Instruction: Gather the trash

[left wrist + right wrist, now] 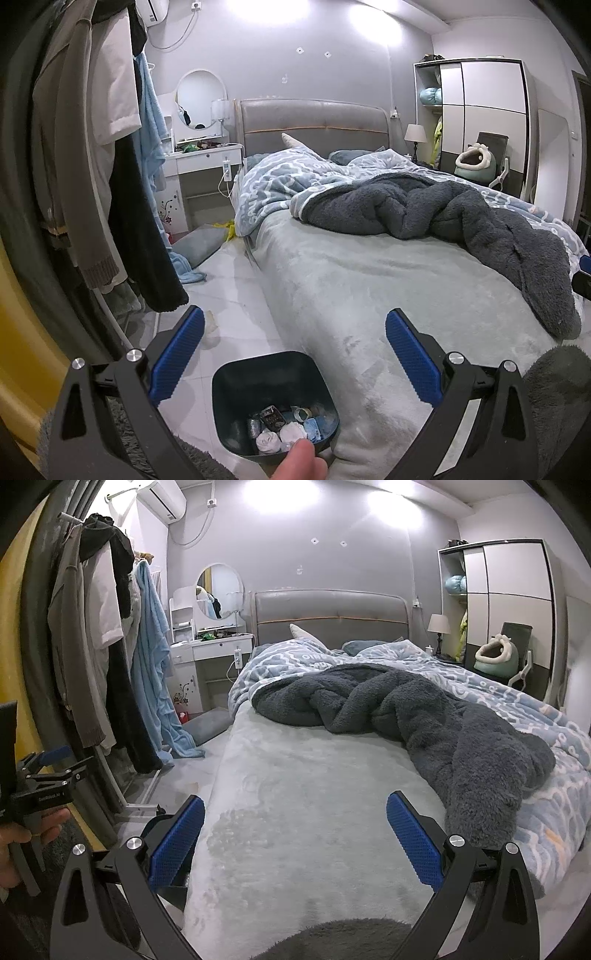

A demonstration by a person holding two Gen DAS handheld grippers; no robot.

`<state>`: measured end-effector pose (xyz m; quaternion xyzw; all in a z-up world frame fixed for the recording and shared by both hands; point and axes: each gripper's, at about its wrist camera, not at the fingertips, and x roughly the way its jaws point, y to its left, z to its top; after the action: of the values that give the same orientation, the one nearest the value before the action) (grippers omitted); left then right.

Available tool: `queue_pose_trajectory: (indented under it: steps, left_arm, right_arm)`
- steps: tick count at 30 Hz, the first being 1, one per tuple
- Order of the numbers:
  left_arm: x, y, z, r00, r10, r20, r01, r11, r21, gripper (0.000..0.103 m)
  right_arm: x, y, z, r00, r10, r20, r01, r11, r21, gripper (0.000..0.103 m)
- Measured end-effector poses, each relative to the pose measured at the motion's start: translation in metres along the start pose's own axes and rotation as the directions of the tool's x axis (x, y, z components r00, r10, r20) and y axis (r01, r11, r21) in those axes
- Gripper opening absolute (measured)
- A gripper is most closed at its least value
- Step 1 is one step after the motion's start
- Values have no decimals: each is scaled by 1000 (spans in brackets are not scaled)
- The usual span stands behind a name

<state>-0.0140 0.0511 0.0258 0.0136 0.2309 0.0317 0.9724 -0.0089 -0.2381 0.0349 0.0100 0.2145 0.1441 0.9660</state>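
Both sets of jaws apart, gripping nothing: left gripper [294,363] hangs above the dark bin [275,402], right gripper [295,843] over the bare bed [295,794]. Bin sits on the floor just beside the bed corner, trash [288,428] already inside. A finger [301,461] at the bin's near rim. Risks: bin tips if bumped at the rim; remaining scrap on the floor [210,328] is easy to miss beside the hanging clothes [110,184]; fuzzy blanket [424,716] could hide more.
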Motion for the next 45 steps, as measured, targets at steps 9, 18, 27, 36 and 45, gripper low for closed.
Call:
queue_pose_trajectory:
  steps: [9,18,27,36,45]
  left_arm:
    - [0,1,0,1000,0,1,0,1000,-1,100]
    - [0,2,-1,1000,1,-1,-1,1000,-1,100]
    - [0,3,-1,1000,2,1,-2,1000,-2,100]
    - [-1,3,-1,1000,1,1,-1,1000,-2,100]
    - [0,3,-1,1000,2,0,-2,1000,-2,100]
  right_arm:
    - [0,1,0,1000,0,-1,0,1000,-3,100]
    - [0,3,0,1000,1,-1,-1,1000,3,100]
    - [0,2,0,1000,2,0,-2,1000,5,100]
    - [0,3,0,1000,1,0,-1,1000,5,100]
    - [-1,3,-1,1000,1,-1,-1,1000,7,100]
